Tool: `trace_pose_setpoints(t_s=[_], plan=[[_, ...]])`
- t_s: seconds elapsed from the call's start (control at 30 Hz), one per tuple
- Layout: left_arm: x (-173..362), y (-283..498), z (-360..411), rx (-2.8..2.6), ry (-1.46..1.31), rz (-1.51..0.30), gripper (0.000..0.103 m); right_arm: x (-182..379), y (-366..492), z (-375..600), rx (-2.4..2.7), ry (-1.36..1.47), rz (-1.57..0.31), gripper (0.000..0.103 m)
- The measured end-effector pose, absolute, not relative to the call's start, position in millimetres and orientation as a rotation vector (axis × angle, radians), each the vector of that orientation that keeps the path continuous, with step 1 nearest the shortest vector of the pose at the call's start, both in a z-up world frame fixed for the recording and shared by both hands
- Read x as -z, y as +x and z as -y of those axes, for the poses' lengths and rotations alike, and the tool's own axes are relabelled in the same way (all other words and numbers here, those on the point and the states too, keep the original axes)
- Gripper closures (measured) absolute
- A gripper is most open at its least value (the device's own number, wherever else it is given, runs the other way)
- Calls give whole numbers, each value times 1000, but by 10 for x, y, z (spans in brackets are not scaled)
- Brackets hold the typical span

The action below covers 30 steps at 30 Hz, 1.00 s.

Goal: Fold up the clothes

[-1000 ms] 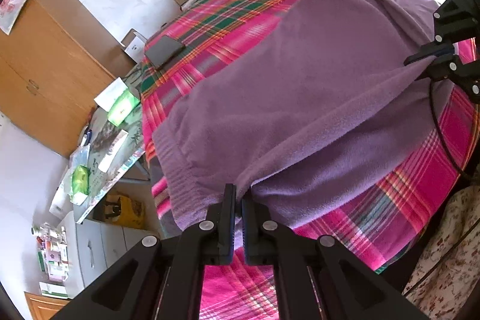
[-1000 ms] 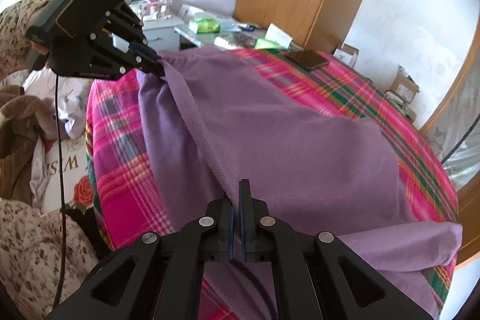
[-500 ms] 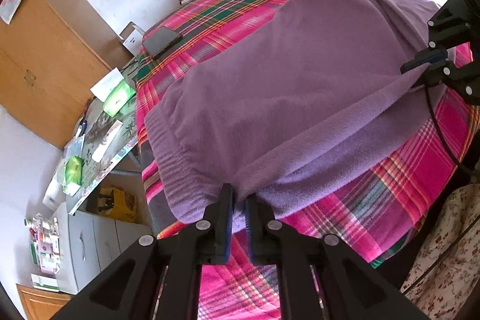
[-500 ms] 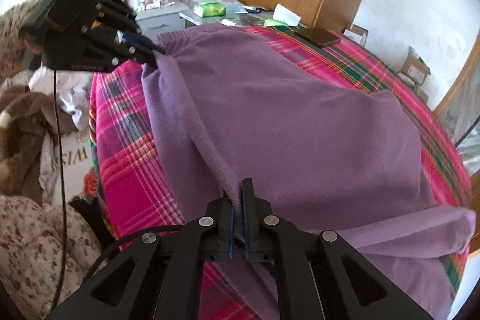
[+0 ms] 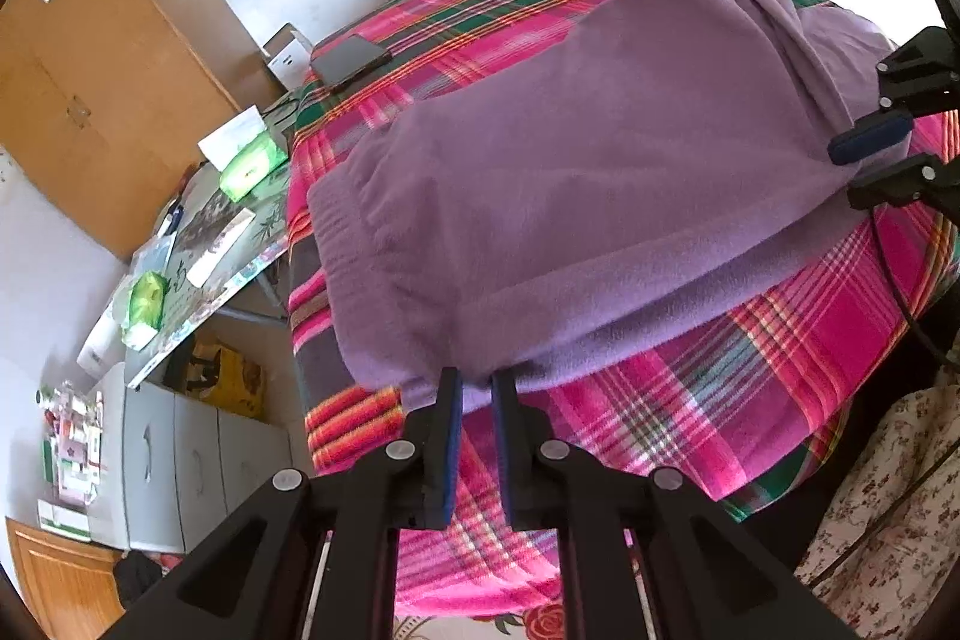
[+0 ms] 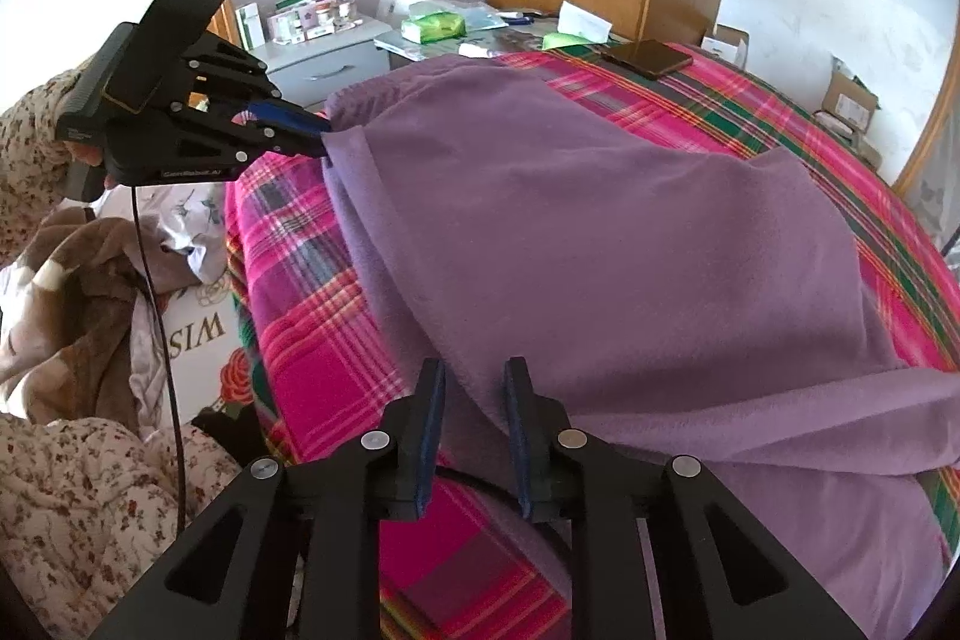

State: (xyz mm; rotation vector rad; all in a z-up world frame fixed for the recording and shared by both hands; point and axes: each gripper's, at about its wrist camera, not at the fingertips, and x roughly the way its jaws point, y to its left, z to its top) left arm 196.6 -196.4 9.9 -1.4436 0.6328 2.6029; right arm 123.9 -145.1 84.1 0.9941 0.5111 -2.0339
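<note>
Purple garment point(image 6: 600, 232) flat on plaid bed point(image 6: 312, 340). Left gripper point(image 5: 475, 379) and right gripper point(image 6: 474, 370) angled down at its edge, jaws opening, cloth between them unpinched.

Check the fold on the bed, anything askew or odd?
Slightly. The purple garment lies folded on the plaid blanket, but its top layer sits back from the near edge, leaving a strip of the lower layer showing. Both grippers, left and right, are opening with the cloth edge between their fingers. Nothing spilled or damaged.
</note>
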Motion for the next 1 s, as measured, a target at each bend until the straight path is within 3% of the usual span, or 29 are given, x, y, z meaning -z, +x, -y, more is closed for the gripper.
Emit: trace_pose_setpoints(t_s=[0.2, 0.47, 0.7, 1.0], plan=[[-162, 2137, 2030, -2639, -1456, -496, 92, -946, 1357, 1291, 2038, 987, -440, 82], [-559, 2404, 1821, -2726, -1213, -250, 92, -1116, 1514, 808, 2164, 974, -303, 82], [-519, 2216, 1354, -2614, -1148, -194, 92, -1235, 1705, -34, 2405, 1018, -192, 82], [-466, 1963, 881, -2608, -1060, -94, 92, -1360, 2039, -1239, 2730, 1214, -198, 81]])
